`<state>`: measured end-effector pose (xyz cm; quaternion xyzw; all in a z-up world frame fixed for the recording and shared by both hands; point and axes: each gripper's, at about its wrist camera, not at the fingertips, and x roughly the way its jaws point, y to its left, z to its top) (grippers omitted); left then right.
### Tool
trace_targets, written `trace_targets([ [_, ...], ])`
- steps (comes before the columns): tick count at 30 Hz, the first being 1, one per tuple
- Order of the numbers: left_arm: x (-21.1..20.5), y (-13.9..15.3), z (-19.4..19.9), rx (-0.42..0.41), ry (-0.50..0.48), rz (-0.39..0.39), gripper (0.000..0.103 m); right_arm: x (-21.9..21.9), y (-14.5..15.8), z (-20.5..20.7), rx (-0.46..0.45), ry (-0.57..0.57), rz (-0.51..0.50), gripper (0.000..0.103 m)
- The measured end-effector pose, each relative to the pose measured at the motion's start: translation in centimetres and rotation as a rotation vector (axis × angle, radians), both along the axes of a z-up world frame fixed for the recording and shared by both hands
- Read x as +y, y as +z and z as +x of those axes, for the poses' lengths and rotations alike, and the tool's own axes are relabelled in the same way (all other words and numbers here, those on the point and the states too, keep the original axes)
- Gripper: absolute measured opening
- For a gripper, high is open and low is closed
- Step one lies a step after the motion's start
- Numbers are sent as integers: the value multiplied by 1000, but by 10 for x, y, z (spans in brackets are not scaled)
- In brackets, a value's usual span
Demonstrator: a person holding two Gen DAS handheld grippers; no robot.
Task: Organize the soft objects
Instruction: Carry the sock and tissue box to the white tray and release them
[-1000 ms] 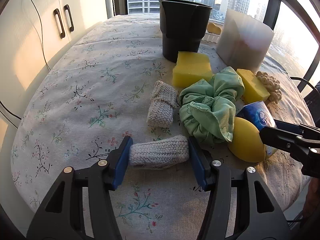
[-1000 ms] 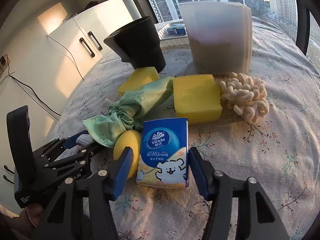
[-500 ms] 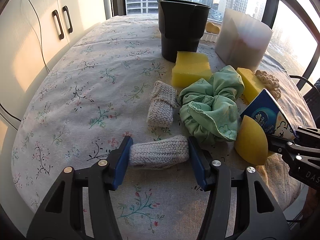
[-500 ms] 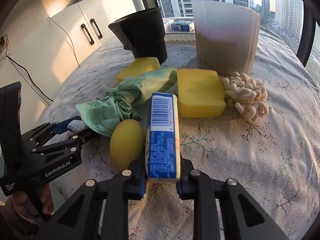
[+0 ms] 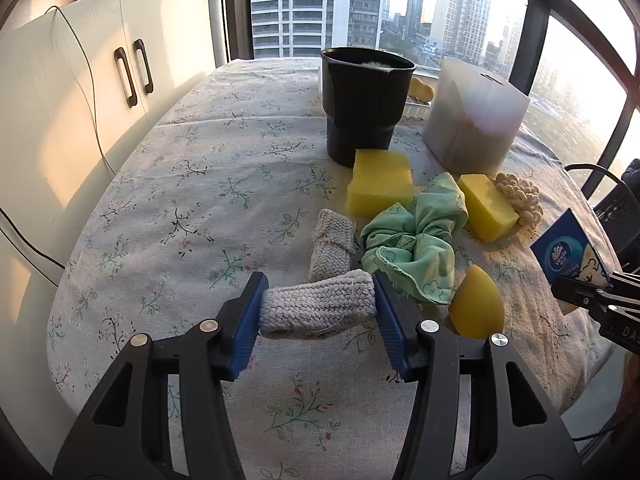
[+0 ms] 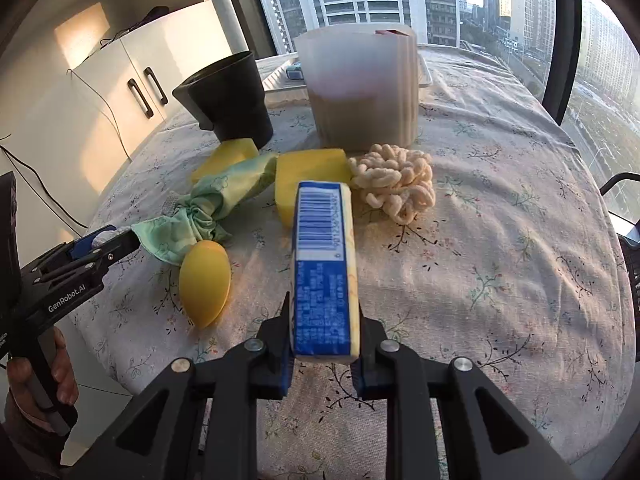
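Note:
My left gripper (image 5: 319,300) has a grey knitted roll (image 5: 318,311) between its blue pads. They press on its ends, the jaws are still closing a little, and the roll hangs just above the tablecloth. My right gripper (image 6: 323,320) is shut on a blue tissue pack (image 6: 324,248), held edge-up above the table. On the cloth lie a second grey knitted roll (image 5: 332,246), a green scrunchie (image 5: 416,248), two yellow sponges (image 5: 380,188) (image 5: 486,208), a cream knotted piece (image 5: 520,200) and a yellow egg-shaped sponge (image 5: 476,304).
A black bin (image 5: 364,104) and a translucent white container (image 5: 476,120) stand at the back of the floral-cloth table (image 5: 200,200). Behind them lies a white tray (image 6: 280,76). White cupboards (image 5: 100,80) line the left side. A person's hand (image 6: 36,384) grips the left tool's handle.
The right gripper closed on the tissue pack, turned it on edge and lifted it off the table. The left gripper rose a little with the knitted roll.

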<state>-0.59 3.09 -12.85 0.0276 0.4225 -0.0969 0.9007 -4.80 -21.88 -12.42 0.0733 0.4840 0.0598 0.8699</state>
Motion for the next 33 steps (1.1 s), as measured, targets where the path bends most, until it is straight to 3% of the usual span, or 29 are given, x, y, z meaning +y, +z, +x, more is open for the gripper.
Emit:
trace_targets([
  [9,29,5,42,-25,86,53,50,-71,16,21,-28,-170,-58,23],
  [17,50,5,99,-33,141,86,51,-116,23,61,-40,-250,-105,23],
  [28,69,-2,197,-13,162,76,51,-146,28,143,-38,-253,-126,23],
  [33,67,0,249,-35,149,109,51,-155,30,193,-39,-229,-142,24],
])
